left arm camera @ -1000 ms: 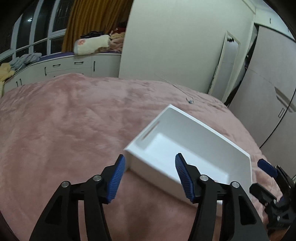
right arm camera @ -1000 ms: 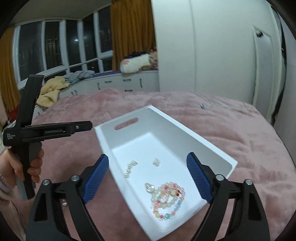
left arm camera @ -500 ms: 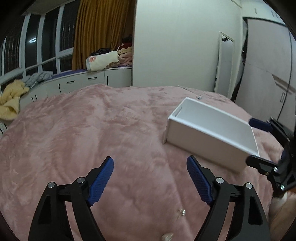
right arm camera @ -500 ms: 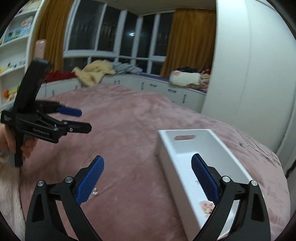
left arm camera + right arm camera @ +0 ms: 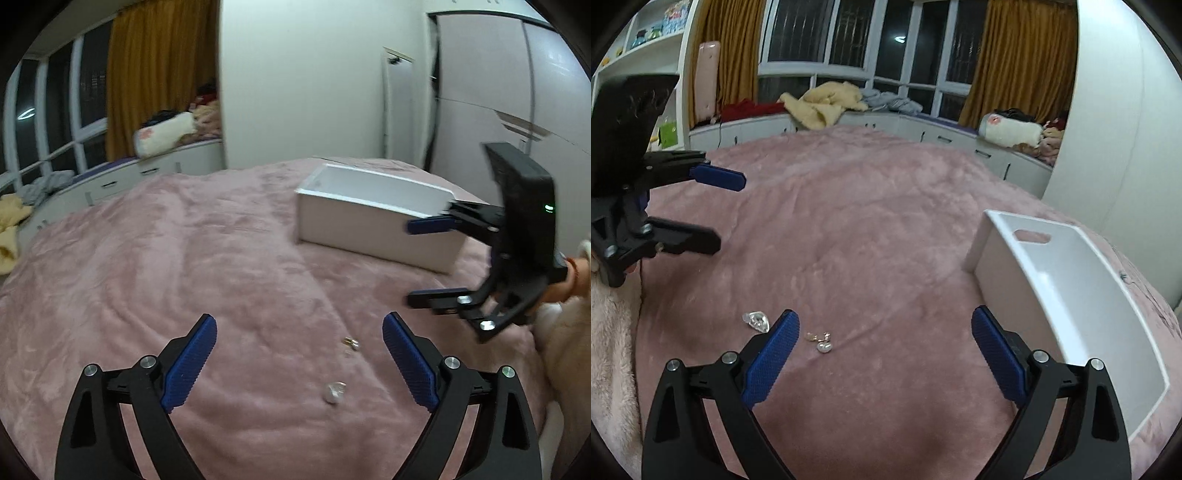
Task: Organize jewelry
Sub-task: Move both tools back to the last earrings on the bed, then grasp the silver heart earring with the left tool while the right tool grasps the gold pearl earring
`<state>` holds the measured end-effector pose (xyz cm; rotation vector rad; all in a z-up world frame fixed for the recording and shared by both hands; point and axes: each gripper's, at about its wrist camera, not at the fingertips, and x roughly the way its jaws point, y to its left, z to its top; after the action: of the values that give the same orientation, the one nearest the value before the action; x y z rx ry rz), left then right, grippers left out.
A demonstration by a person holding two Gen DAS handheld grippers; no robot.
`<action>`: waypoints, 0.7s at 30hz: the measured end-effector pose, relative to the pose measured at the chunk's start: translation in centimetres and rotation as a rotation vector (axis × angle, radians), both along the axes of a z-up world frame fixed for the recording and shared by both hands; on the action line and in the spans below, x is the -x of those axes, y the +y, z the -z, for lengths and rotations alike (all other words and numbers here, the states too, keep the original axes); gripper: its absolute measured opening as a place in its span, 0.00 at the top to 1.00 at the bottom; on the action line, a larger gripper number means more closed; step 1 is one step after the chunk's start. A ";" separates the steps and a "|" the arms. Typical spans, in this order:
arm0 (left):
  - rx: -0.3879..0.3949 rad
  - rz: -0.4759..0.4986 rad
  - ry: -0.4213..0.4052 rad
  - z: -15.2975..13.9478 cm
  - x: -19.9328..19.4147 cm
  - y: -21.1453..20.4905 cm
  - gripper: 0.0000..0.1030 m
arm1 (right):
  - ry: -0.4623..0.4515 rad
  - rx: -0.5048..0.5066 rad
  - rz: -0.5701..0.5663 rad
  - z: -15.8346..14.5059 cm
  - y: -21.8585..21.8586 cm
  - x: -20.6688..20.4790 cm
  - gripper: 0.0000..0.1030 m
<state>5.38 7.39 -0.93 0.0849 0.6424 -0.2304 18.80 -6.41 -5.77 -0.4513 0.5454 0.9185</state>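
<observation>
1. Two small pieces of jewelry lie loose on the pink plush blanket [image 5: 871, 229]: a clear faceted crystal piece [image 5: 756, 320] and a gold-toned earring with a pearl [image 5: 820, 340]. They lie near each other but apart.
2. In the right wrist view the crystal piece sits at about 9 o'clock of the earring, just outside the left blue pad [image 5: 771, 361]; the earring lies between the pads, toward the left one.
3. In the left wrist view the earring [image 5: 351, 342] lies at 12 o'clock of the crystal piece [image 5: 334, 391], both between that gripper's pads.
4. The left gripper [image 5: 299, 363] has just been spreading its jaws; they stand wide and grip nothing.
5. The right gripper [image 5: 885, 356] also stands wide apart and empty.
6. The white storage box [image 5: 1067, 295] rests on the blanket at about 2 o'clock of the jewelry in the right wrist view, well apart, its handle cutout on the far end wall.
7. Bare blanket surrounds both pieces; the left gripper [image 5: 701, 210] hangs at about 10 o'clock, above the fabric.
</observation>
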 end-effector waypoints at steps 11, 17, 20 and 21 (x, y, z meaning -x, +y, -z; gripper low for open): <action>0.048 0.091 0.151 2.9 -1.1 -0.1 0.11 | 0.093 0.076 -0.069 4.2 3.5 -1.2 0.19; 0.000 0.140 0.304 6.0 -2.9 -1.1 0.33 | 0.149 0.137 -0.085 6.3 4.7 -1.8 0.27; -0.028 0.164 0.354 7.3 -3.5 -1.7 0.43 | 0.169 0.161 -0.094 7.3 5.1 -1.8 0.32; -0.052 0.166 0.363 7.8 -3.6 -1.9 0.45 | 0.174 0.161 -0.094 7.4 5.1 -1.9 0.32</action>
<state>9.01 5.50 -8.73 0.1489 1.0044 -0.3945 20.73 -1.26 -13.16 -0.5489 0.7658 1.0140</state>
